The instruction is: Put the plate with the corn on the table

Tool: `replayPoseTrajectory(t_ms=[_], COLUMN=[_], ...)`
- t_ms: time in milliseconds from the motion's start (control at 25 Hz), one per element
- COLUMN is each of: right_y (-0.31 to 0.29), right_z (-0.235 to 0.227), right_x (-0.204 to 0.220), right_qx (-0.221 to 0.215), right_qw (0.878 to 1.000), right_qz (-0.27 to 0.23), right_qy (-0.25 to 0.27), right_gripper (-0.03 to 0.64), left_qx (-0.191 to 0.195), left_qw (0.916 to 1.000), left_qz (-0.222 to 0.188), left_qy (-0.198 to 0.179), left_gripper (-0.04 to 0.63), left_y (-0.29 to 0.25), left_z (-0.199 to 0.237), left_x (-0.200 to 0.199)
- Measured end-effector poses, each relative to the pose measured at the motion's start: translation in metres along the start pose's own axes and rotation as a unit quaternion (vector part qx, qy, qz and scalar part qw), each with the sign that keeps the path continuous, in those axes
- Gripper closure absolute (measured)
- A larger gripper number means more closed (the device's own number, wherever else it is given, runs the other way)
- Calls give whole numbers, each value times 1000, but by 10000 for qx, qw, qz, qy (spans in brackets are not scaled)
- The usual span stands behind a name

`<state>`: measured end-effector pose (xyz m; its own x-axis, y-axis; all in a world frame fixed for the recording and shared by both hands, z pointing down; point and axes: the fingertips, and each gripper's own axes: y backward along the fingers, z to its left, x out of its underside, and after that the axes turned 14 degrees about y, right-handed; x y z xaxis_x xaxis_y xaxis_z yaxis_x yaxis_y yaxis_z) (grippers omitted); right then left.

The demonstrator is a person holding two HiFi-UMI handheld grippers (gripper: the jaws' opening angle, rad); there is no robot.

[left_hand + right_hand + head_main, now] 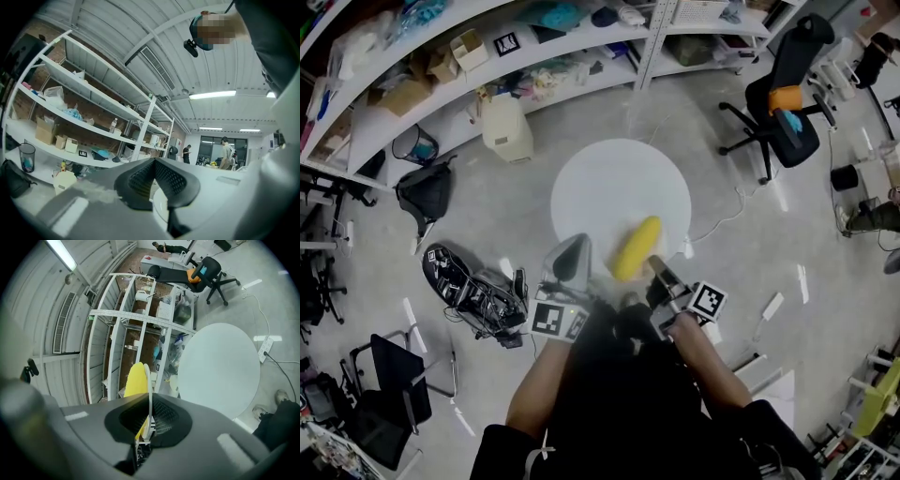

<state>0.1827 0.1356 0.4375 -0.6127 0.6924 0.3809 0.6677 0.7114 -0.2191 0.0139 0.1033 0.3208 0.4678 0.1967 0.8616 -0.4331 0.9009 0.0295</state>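
care at the rim is what this step needs, as i judge it. the plate (148, 390) is held from one side only and the corn (135, 380) on it is round, so any tilt could start it rolling. keep the plate level and carry it toward twelve o'clock until its whole base is over the round white table (619, 178), not just the lip. lower it flat and loosen the grip only once the top takes the weight. then draw back toward six o'clock along the plate's own plane, so the rim is not dragged.

the right gripper (659, 275) has its jaws pinched almost together on the plate's rim, which runs edge-on between the pads, with the corn on the half beyond them. the left gripper (572, 255) sits at nine o'clock from the corn, jaws closed on each other with nothing between.

from the head view the corn (636, 248) lies over the table's six o'clock edge. the plate cannot be told from the white top there, nor whether it touches it. farther off, shelving (487, 75) at eleven o'clock and an office chair (783, 103) at two o'clock stand well apart.
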Motion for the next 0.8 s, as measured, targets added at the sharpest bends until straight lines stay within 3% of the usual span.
replayPoseTrajectory(t_ms=[400,800], right_y=[-27,-75], right_z=[-7,-12], right_x=[-23,-57], right_qx=[5,-260], right_qw=[9998,9971], right_qz=[203,677], right_qy=[16,213], right_gripper=[598,598], left_qx=[-164,-632], left_qw=[9998,9977], left_qz=[-100,-210], left_qy=[18,-76], left_gripper=[594,594], left_y=[-29,-63], left_z=[13,30], left_x=[-6,-9])
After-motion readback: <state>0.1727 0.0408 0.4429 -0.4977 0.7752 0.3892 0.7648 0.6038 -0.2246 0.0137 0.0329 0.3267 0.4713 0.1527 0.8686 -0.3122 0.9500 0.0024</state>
